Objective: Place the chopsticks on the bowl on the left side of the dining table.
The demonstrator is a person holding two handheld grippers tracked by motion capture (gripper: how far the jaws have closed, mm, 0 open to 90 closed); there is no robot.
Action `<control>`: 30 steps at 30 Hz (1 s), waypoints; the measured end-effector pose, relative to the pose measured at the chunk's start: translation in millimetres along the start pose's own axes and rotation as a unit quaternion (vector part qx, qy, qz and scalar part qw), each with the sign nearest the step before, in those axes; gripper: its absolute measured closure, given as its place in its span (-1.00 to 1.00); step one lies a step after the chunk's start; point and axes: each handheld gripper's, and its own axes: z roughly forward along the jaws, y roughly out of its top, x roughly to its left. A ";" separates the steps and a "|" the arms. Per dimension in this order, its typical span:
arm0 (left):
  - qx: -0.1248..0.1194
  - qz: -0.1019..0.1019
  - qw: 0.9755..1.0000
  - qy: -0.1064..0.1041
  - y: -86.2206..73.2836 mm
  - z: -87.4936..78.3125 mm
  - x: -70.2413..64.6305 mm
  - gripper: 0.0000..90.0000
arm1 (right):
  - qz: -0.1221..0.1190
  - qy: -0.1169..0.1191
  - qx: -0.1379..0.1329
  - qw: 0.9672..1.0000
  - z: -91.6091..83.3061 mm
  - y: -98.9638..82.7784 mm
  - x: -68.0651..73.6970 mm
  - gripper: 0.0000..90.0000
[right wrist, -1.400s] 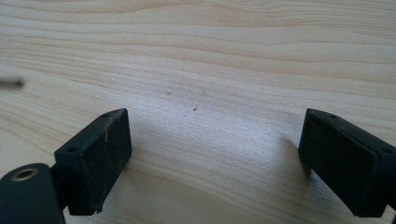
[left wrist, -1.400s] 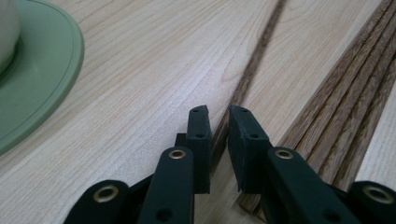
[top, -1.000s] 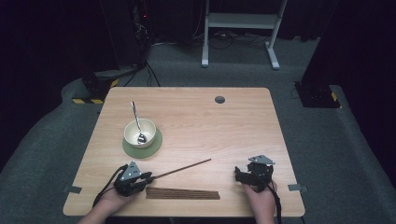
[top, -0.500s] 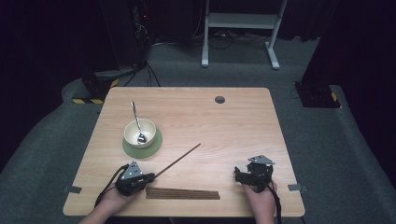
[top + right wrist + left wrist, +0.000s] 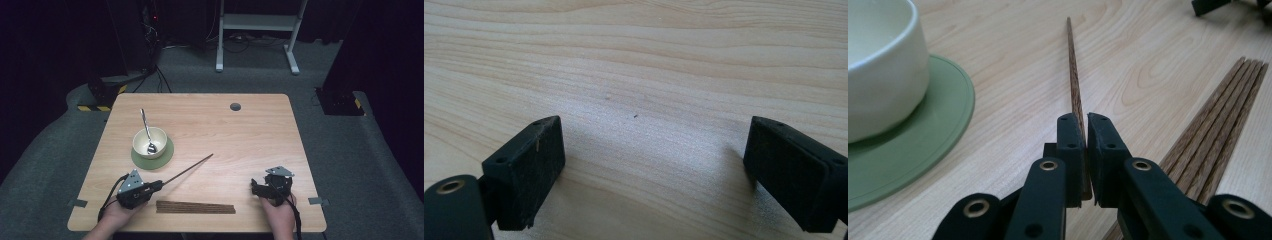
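Since the earlier frames, one dark wooden chopstick point(image 5: 189, 169) has swung its tip farther from the worktop's point(image 5: 260, 130) near edge. Left gripper point(image 5: 1081, 150) fingers clamp its near end; right gripper point(image 5: 651, 165) gapes empty.

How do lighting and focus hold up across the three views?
High view: table evenly lit, surroundings dark, overall slightly soft. Left gripper view: held chopstick sharp, bowl bright at the edge. Right gripper view: wood grain clear, soft shadows beside the black pads.
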 end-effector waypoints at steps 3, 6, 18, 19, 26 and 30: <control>-0.010 -0.005 1.000 0.001 1.8 -3.9 0.5 0.87 | 0.000 0.000 0.000 1.000 0.0 0.0 0.0 -0.80; -0.022 -0.011 1.000 0.004 4.2 -9.2 1.3 0.87 | 0.000 0.000 0.000 1.000 0.0 0.0 0.0 -0.80; -0.071 -0.018 0.997 0.016 12.4 -27.8 2.4 0.87 | 0.000 0.000 0.000 1.000 0.0 0.0 0.0 -0.80; -0.076 -0.016 0.997 0.017 13.2 -29.8 2.2 0.87 | 0.000 0.000 0.000 1.000 0.0 0.0 0.0 -0.80; -0.103 -0.008 0.994 0.029 17.7 -39.9 1.3 0.87 | 0.000 0.000 0.000 1.000 0.0 0.0 0.0 -0.80; -0.117 -0.007 0.992 0.037 19.1 -45.2 3.0 0.87 | 0.000 0.000 0.000 1.000 0.0 0.0 0.0 -0.80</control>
